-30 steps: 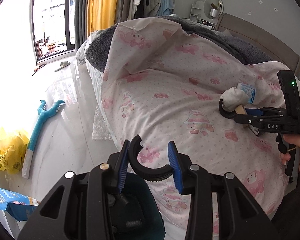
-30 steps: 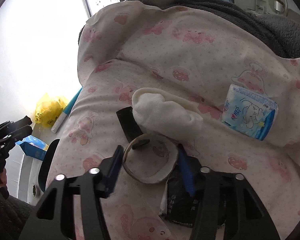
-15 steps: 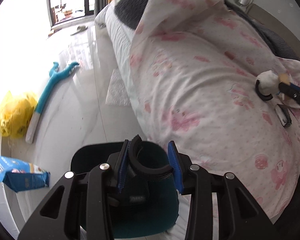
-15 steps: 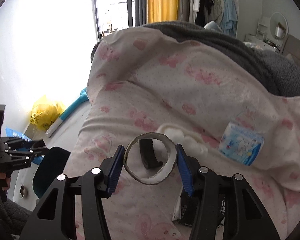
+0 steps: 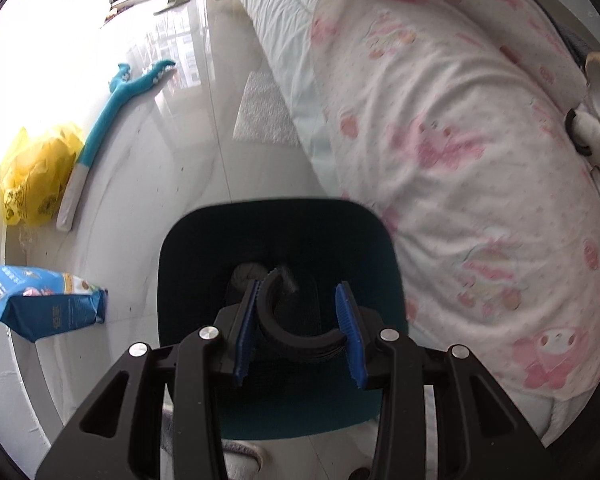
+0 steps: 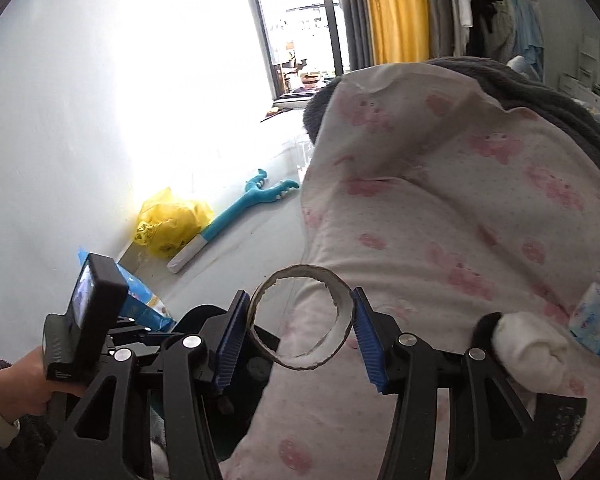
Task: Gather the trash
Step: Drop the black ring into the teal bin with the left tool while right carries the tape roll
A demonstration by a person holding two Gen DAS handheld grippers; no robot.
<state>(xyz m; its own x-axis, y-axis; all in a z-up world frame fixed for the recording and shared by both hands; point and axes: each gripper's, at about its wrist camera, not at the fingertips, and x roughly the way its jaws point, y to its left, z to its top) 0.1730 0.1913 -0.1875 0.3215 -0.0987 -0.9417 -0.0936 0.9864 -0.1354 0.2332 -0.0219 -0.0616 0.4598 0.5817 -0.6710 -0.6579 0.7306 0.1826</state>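
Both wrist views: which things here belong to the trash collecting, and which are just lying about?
Job:
- black curved piece in left gripper
- cardboard ring in right gripper
- dark bin

Lying about:
- yellow bag
- teal toy
- blue packet
- pink-print quilt

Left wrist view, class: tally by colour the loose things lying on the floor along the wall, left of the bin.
Yellow: 1, the plastic bag
Turquoise: 1, the long claw-ended stick
Blue: 1, the packet
Total: 3
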